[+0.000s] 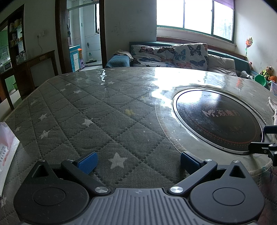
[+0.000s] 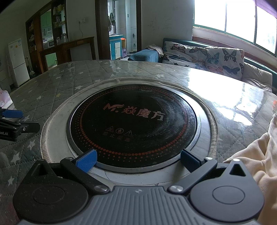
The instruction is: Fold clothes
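Two fisheye views, each looking fwd along a handheld gripper over a round desk [image 1: 72, 110] covered w/ a grey quilted star-print cloth under a clear, shiny sheet.

Left wrist view: nearest the lens, the left gripper [image 1: 138, 162] has its blue-padded fingers [image 1: 87, 161] spread wide, nothing between them, just above the cloth. Beside it at the left edge lies a white and pink packet [image 1: 7, 152] w/ printed text. At the right edge, part of the right gripper's black frame pokes in.

Right wrist view: the right gripper [image 2: 138, 160] also has its fingers [image 2: 86, 160] set wide apart and empty, poised at the near rim of a round black induction hob [image 2: 133, 121] sunk into the desk's centre, marked w/ orange dots and Chinese lettering. The left gripper's blue tip and black frame show at the left edge.

The garment, a cream cloth [image 2: 256, 161], lies bunched at the desk's near right edge, just beside the right gripper but not held; only a sliver shows in the left wrist view.

Past the desk: a sofa w/ butterfly-print cushions [image 1: 169, 55] under a bright window [image 1: 195, 15], a blue cloth on its left arm. Far right, a green bucket [image 1: 260, 80] and soft toys. Far left, a dark wood cabinet, an open doorway to a tiled room, and a white fridge [image 2: 18, 62].
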